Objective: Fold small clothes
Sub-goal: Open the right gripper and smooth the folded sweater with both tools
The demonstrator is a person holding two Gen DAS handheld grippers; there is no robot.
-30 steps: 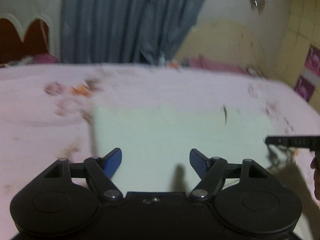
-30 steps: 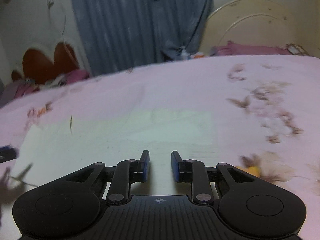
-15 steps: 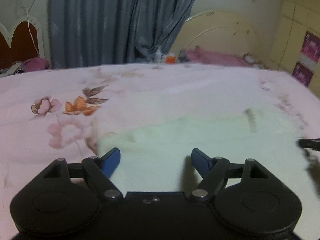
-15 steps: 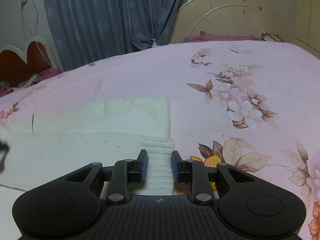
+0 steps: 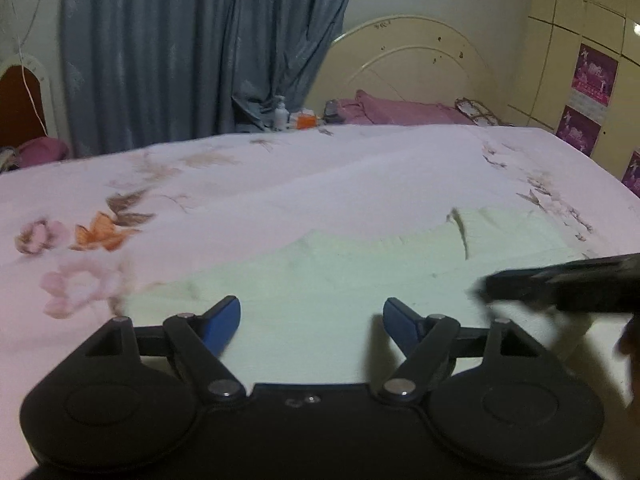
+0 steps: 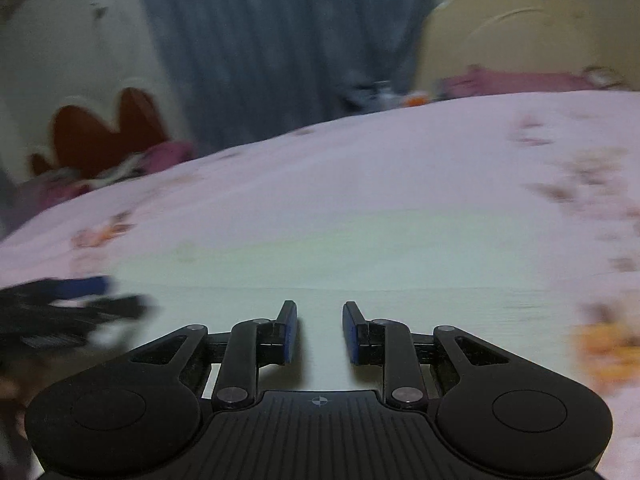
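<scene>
A pale green-white garment (image 5: 360,276) lies flat on the pink floral bedsheet (image 5: 240,184). My left gripper (image 5: 312,312) is open wide and empty, hovering over the garment's near left part. The right gripper shows as a blurred dark bar at the right edge (image 5: 568,284). In the right wrist view the garment (image 6: 340,264) spreads under my right gripper (image 6: 320,320), whose jaws are apart with nothing between them. The left gripper is a blur at the left (image 6: 68,300).
The bed fills both views. A cream headboard (image 5: 408,60) with pink pillows (image 5: 400,112), a grey-blue curtain (image 5: 180,48) and small bottles (image 5: 282,112) stand beyond the far edge. A red heart-shaped headboard (image 6: 108,136) is at the far left.
The right gripper has let go of the white cuff it held half a second ago and swung left over the garment. The left gripper stays open; the right one now appears closer beside it.
</scene>
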